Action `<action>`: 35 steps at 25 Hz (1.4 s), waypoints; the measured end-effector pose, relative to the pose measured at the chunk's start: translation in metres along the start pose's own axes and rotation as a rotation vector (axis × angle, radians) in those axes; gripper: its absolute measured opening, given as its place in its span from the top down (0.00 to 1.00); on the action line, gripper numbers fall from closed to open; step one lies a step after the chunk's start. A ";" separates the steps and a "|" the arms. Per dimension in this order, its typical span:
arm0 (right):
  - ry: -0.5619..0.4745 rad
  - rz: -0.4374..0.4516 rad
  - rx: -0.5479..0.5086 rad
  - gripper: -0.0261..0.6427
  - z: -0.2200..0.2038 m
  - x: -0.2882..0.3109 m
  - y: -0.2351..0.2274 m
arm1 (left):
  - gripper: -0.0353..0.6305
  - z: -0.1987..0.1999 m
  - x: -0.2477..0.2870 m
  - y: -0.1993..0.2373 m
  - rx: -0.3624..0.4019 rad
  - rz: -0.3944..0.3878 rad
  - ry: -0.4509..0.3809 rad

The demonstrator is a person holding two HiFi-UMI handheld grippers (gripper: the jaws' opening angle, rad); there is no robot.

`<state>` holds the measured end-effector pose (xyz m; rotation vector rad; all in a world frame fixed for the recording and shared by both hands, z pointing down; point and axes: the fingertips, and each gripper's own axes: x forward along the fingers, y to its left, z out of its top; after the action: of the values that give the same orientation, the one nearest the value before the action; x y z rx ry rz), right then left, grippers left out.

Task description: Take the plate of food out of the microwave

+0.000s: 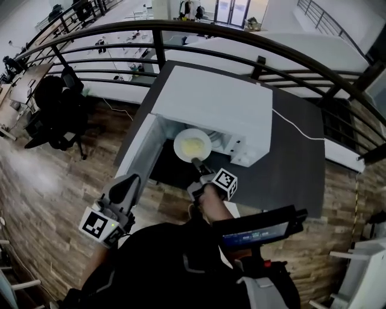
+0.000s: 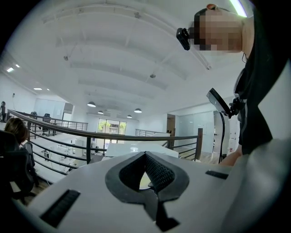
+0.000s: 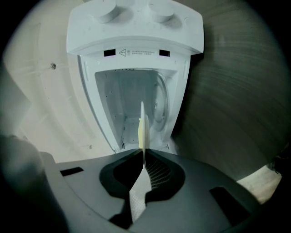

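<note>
Open door (image 1: 137,152) stands just left of the plate (image 1: 192,145), railing (image 1: 181,25) behind.

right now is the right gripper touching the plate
Touching. The right gripper view shows the right gripper shut on the plate, its rim pinched edge-on.

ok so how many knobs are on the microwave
2. Both sit side by side on the control panel of the microwave, beside its open cavity. The right gripper view shows the first knob and the second knob at its top edge. None seems hidden.
</note>
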<state>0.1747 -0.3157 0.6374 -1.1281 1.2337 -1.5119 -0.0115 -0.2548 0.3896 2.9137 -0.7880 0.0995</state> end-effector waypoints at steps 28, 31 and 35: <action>0.040 0.135 -0.062 0.94 -0.043 -0.070 0.062 | 0.94 -0.001 0.011 -0.030 0.006 -0.163 -0.018; 0.036 0.150 -0.063 0.94 -0.044 -0.074 0.070 | 0.94 0.000 0.013 -0.031 0.004 -0.174 -0.021; 0.023 0.164 -0.074 0.94 -0.042 -0.081 0.079 | 0.94 0.001 0.016 -0.032 0.003 -0.182 -0.022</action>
<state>0.1578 -0.2394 0.5452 -1.0323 1.3734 -1.3692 0.0189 -0.2355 0.3868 2.9776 -0.5222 0.0521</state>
